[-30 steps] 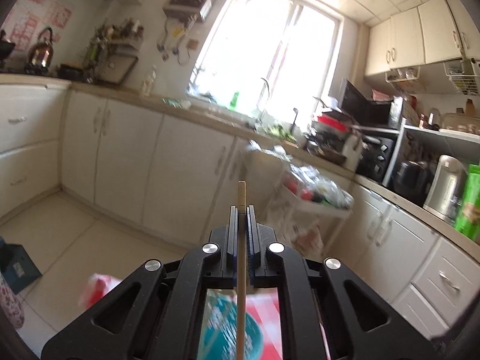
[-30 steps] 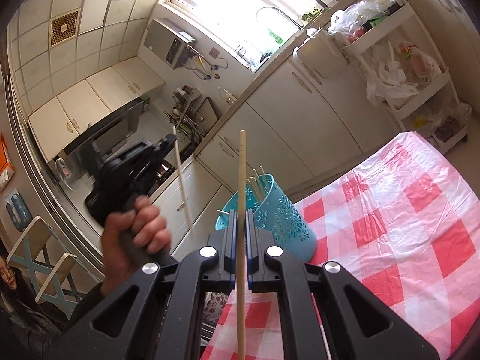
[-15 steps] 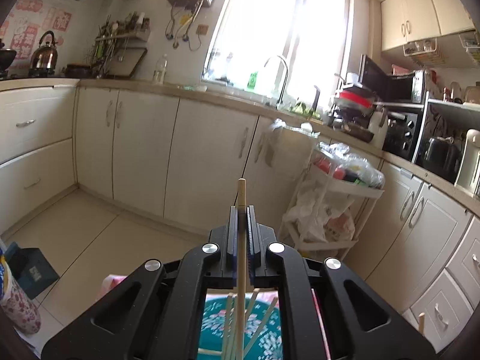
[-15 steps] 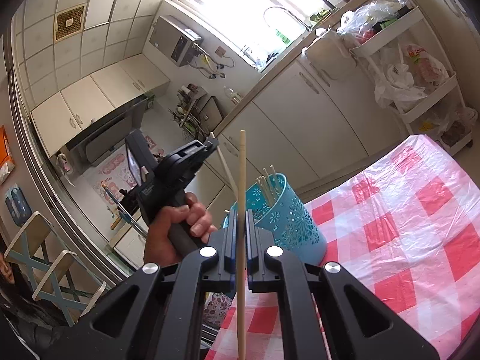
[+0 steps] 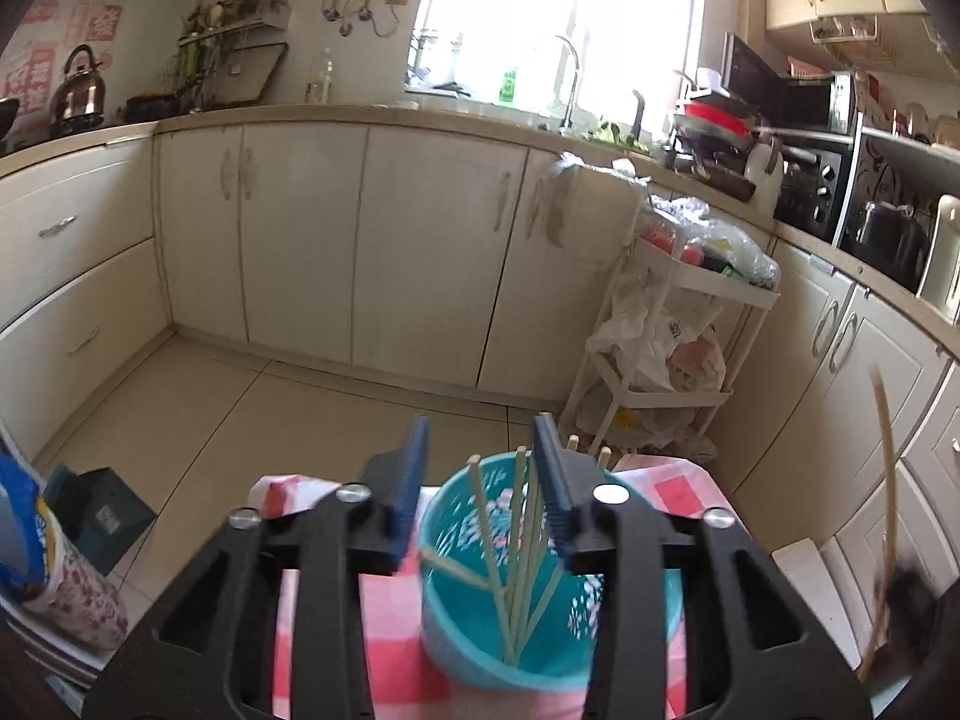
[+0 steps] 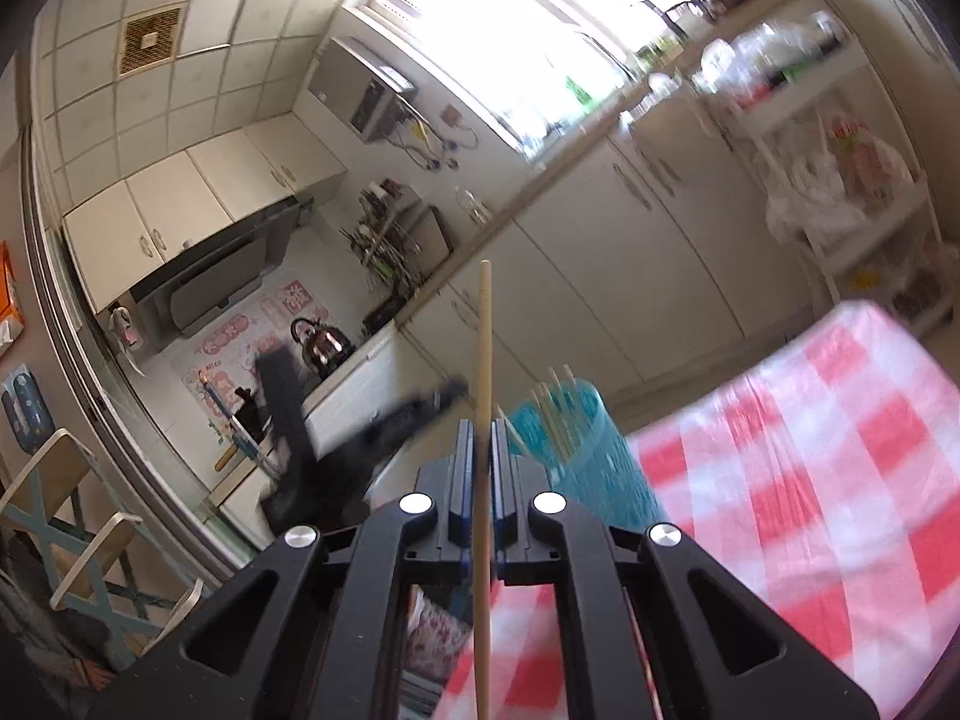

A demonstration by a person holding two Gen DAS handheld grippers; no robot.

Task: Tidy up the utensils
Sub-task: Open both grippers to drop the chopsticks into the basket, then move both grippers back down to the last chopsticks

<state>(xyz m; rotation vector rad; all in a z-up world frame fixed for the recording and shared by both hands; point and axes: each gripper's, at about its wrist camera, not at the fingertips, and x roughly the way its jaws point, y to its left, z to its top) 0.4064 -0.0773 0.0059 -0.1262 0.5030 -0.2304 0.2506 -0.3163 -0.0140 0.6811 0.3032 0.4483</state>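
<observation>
A teal holder [image 5: 498, 618] with several chopsticks [image 5: 521, 546] stands on the red-checked tablecloth [image 5: 384, 612]. My left gripper [image 5: 480, 456] is open and empty just above the holder's rim. My right gripper [image 6: 481, 438] is shut on a wooden chopstick [image 6: 483, 396], held upright to the left of the holder [image 6: 582, 438]. That chopstick [image 5: 887, 516] also shows blurred at the right edge of the left wrist view. The left gripper [image 6: 354, 438] appears blurred in the right wrist view.
The table's far edge [image 6: 780, 360] drops to the tiled floor [image 5: 240, 408]. A white trolley with bags [image 5: 666, 348] stands by the cabinets. A flowered cup [image 5: 66, 594] and a dark box [image 5: 102, 510] are at the left. A wooden chair [image 6: 78, 546] is at the far left.
My left gripper has tilted down over the holder, opened and let its chopstick go into the holder. My right gripper still holds its chopstick and has swung, blurring the view.
</observation>
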